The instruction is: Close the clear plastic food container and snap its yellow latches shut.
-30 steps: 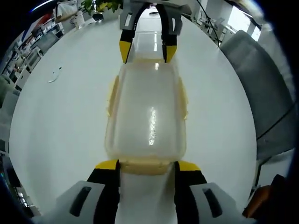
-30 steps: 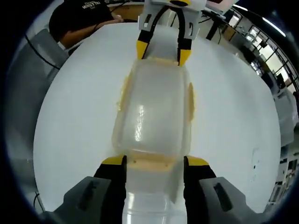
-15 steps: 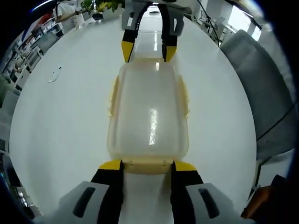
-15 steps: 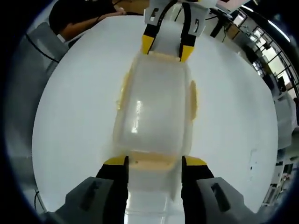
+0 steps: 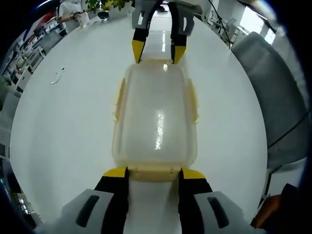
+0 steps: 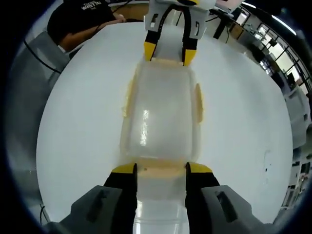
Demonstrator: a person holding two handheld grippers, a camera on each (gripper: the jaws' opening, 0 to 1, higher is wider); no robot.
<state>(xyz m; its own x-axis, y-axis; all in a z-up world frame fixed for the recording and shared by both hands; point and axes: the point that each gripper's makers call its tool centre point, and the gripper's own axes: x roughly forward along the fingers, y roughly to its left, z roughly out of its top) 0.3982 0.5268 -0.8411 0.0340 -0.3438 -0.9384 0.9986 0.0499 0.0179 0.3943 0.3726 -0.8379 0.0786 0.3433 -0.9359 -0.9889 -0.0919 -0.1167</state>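
Note:
A clear plastic container (image 5: 156,114) with its lid on lies lengthwise on the white table (image 5: 63,131). Yellow latches (image 5: 117,97) run along its long sides and look folded against the walls. My left gripper (image 5: 154,171) is open at the near short end, its jaws flanking the yellow end latch (image 5: 153,174). At the far end stands my right gripper (image 5: 158,52). In the right gripper view the same container (image 6: 161,112) points away from my right gripper (image 6: 161,168), open, with the end latch (image 6: 161,170) between its jaws. The left gripper (image 6: 169,53) sits at the opposite end.
A grey chair (image 5: 273,83) stands by the table's right edge. A person in a black shirt (image 6: 83,17) sits at the far rim, beside another grey chair (image 6: 24,87). A small white scrap (image 5: 57,77) lies on the table. Office desks lie beyond.
Both grippers' jaws have drawn slightly closer together around the end latches. The container has stayed in place between them.

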